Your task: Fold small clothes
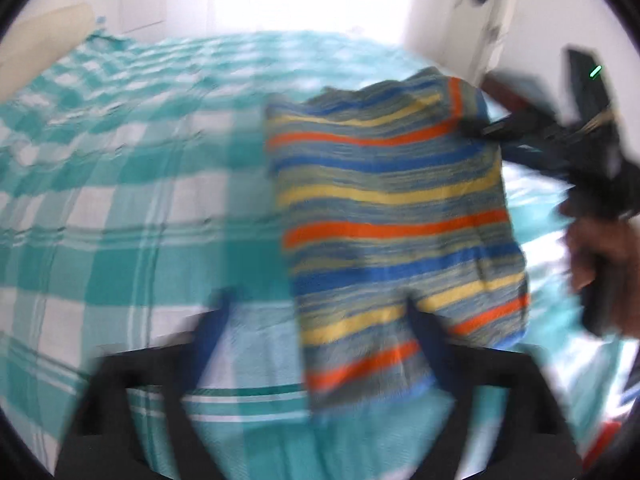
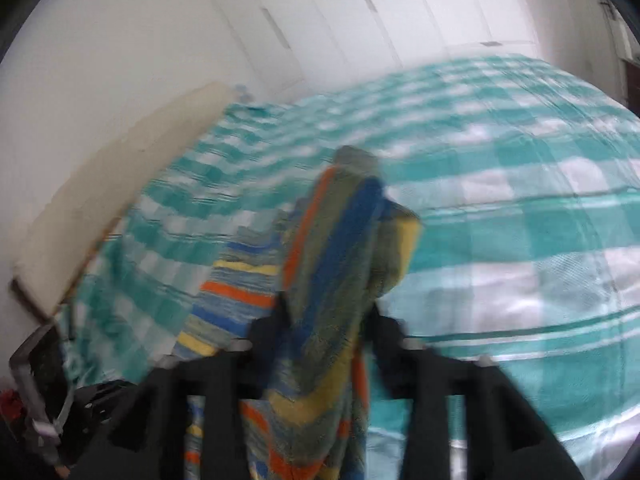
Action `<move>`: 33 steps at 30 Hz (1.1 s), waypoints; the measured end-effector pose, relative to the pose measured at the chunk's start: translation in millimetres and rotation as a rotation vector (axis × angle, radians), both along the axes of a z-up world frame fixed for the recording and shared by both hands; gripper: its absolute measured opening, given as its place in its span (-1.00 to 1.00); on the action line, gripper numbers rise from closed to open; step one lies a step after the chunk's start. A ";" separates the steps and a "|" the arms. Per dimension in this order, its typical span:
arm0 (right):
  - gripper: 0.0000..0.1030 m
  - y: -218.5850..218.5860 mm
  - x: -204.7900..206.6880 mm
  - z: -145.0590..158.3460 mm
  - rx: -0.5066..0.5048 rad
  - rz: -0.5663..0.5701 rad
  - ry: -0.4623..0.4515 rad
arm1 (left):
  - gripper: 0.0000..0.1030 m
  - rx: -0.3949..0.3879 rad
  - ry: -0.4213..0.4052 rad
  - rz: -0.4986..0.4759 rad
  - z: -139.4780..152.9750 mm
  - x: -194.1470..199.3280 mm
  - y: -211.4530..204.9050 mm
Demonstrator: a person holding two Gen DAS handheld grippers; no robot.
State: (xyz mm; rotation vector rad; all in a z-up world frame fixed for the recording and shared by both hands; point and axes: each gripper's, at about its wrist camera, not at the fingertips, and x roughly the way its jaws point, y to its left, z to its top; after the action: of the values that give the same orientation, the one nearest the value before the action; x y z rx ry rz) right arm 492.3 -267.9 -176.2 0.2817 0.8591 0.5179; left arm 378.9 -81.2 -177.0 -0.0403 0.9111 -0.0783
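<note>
Left wrist view is smeared by motion blur. It shows striped shorts [image 1: 396,216], banded in blue, yellow, orange and grey-green, hanging spread out above a bed [image 1: 120,184] covered in a teal and white checked sheet. The left gripper [image 1: 320,320] has its jaws standing wide apart, one dark finger to the left over bare sheet and the other against the lower hem of the shorts; whether that finger actually touches the cloth cannot be told through the blur. At the right, the right gripper [image 1: 476,128] pinches the upper corner of the shorts near the waistband, with the person's hand [image 1: 596,252] behind it on the handle.

Right wrist view shows the same shorts [image 2: 332,280] bunched into a thick fold that runs between the right gripper's [image 2: 328,320] jaws, which are clenched on the fabric. More of the striped cloth trails down to the left of them. A pale headboard [image 2: 120,192] lies along the bed's far left edge, below white wardrobe doors [image 2: 360,20].
</note>
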 end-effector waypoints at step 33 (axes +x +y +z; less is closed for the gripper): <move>0.99 5.6 -375.8 73.5 -0.260 -0.091 0.093 | 0.88 0.101 -0.064 0.160 123.0 -275.5 42.2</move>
State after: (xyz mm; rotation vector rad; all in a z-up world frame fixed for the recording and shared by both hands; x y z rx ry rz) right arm 116.6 -262.2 -102.8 0.1064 0.9887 0.3056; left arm 103.4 -39.1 -54.0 -0.0168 0.8436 0.1148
